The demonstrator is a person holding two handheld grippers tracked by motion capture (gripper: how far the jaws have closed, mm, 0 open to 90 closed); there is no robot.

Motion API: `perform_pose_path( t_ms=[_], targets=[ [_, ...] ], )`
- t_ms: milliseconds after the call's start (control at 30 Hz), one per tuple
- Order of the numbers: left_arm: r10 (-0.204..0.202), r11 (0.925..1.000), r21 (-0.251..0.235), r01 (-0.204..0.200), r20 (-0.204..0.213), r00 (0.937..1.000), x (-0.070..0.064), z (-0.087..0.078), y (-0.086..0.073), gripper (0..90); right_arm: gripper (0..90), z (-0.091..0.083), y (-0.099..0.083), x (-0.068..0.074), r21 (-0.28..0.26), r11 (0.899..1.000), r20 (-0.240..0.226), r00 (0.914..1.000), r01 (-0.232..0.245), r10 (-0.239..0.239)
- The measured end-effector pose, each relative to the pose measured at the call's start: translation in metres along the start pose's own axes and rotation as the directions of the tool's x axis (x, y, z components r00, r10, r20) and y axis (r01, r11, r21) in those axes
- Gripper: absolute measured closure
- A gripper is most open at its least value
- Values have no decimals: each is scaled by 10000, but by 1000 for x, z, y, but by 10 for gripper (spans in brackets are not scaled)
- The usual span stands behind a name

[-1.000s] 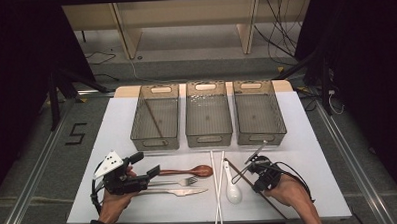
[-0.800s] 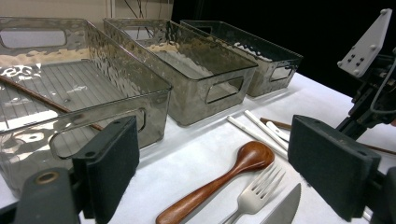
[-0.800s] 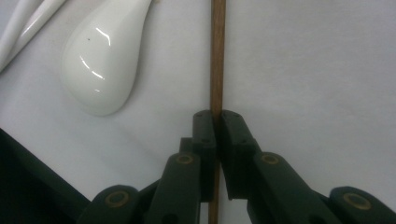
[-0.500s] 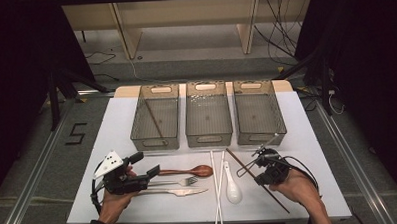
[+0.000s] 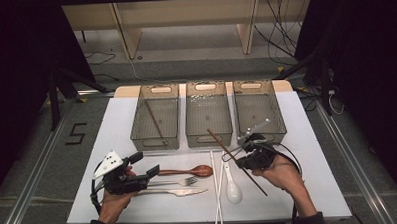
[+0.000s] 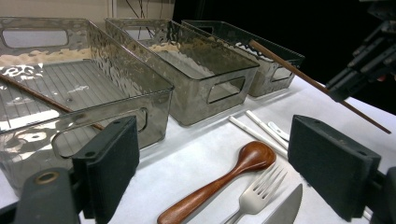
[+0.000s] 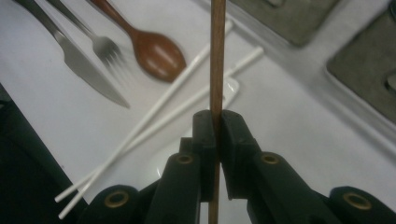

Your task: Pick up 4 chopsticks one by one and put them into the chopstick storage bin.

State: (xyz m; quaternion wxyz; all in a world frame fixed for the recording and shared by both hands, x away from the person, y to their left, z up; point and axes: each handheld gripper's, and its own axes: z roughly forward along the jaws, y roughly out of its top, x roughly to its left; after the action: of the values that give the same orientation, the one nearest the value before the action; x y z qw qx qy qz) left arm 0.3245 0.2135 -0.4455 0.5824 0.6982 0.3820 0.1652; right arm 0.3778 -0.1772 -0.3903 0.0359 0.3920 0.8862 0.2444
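We have the brown chopstick clamped in the right tool, lifted off the worktop — next, carry to the left bin, beside its mate. Left tool released, idle.

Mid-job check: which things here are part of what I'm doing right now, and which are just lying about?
In the job:
- right claw, shut on the brown chopstick
- left bin, already holding a matching brown chopstick

Lying about for now:
- wooden spoon, fork, knife
- white chopsticks, white spoon
- middle bin, right bin
- left claw, open, holding nothing
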Motion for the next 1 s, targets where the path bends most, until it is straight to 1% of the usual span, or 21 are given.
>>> perform_pose_path(
  t_ms=[233, 300, 533, 633, 667, 767, 833, 900, 1000],
  targets=[
    [6, 10000, 4, -6, 10, 10000, 0, 0, 0, 165, 854, 6, 30, 6, -557, 9982, -302, 9993, 207, -225],
    [9, 10000, 1, -9, 14, 10000, 0, 0, 0, 165, 854, 7, 37, 8, -728, 9969, -278, 9992, 284, -305],
    [-1, 10000, -14, 1, 16, 10000, 0, 0, 0, 165, 853, 11, 62, 12, -1227, 9918, -479, 9980, 348, -409],
    [-1, 10000, -11, 1, 8, 10000, 1, 0, 0, 165, 854, 14, 72, 14, -1281, 9914, -503, 9982, 271, -338],
    [-3, 10000, -18, 3, 11, 10000, 1, 0, 0, 165, 854, 16, 75, 14, -1342, 9903, -493, 9979, 351, -421],
    [-14, 10000, -26, 14, 18, 10000, 1, -1, 0, 164, 854, 19, 84, 15, -1340, 9904, -483, 9980, 349, -417],
    [-6, 10000, -20, 6, 20, 10000, 1, -1, 0, 165, 854, 22, 89, 16, -1366, 9902, -581, 9976, 293, -375],
    [-23, 10000, -33, 23, 19, 10000, 0, 0, 0, 165, 854, 25, 94, 16, -1388, 9898, -710, 9965, 334, -436],
    [4, 10000, -17, -4, 32, 10000, 1, 0, 0, 165, 854, 30, 103, 18, -1394, 9896, -745, 9961, 364, -471]
  ],
)
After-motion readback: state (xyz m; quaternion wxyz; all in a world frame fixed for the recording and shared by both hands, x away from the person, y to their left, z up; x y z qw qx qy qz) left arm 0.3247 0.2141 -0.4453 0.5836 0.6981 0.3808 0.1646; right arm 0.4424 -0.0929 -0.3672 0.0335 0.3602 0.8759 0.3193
